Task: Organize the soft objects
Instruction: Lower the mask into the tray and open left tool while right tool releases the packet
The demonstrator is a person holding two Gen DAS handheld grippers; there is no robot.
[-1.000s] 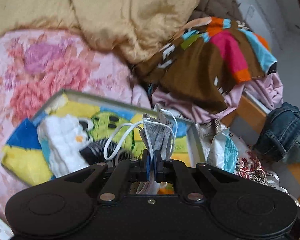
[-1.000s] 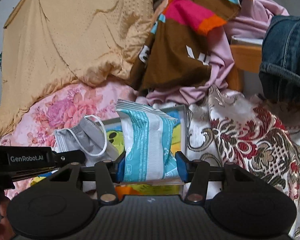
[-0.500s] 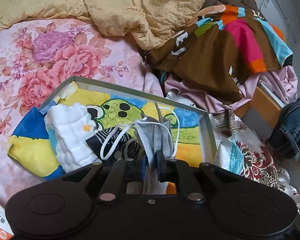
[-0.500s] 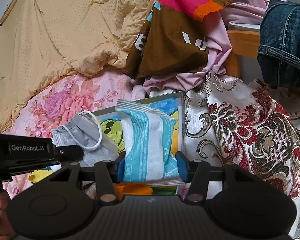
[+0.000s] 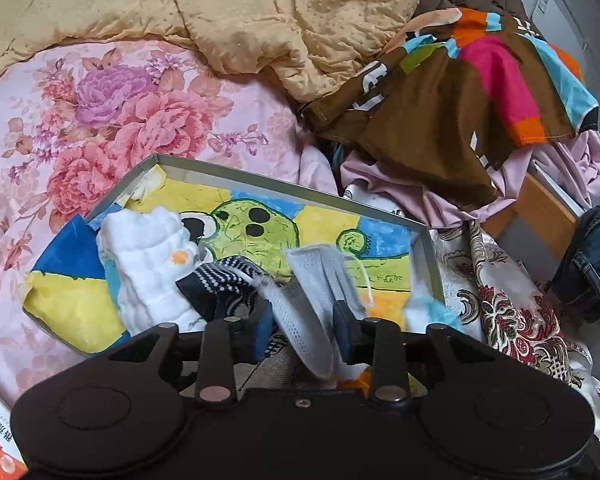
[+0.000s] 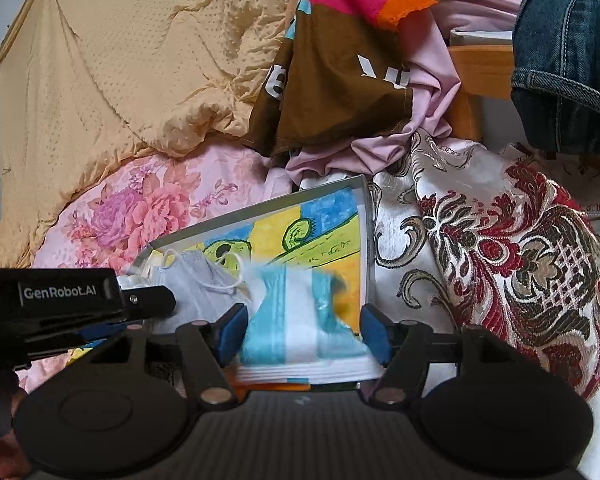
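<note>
Masks and packets are going into the shallow grey-rimmed tray point(image 5: 260, 176) with the painted green cartoon on its floor, which lies on my pink floral bedsheet point(image 5: 112, 112). My left gripper point(image 5: 302, 330) has just been opening; the grey pleated face mask point(image 5: 320, 276) is blurred between its parted jaws, and I cannot tell if a pad touches it. My right gripper point(image 6: 302, 334) has just been widening too, and the blue-and-white soft tissue packet point(image 6: 300, 320) sits blurred between its separated pads over the tray's right end. A white quilted cloth point(image 5: 148, 264) and a dark dotted fabric piece point(image 5: 224, 280) already lie inside.
</note>
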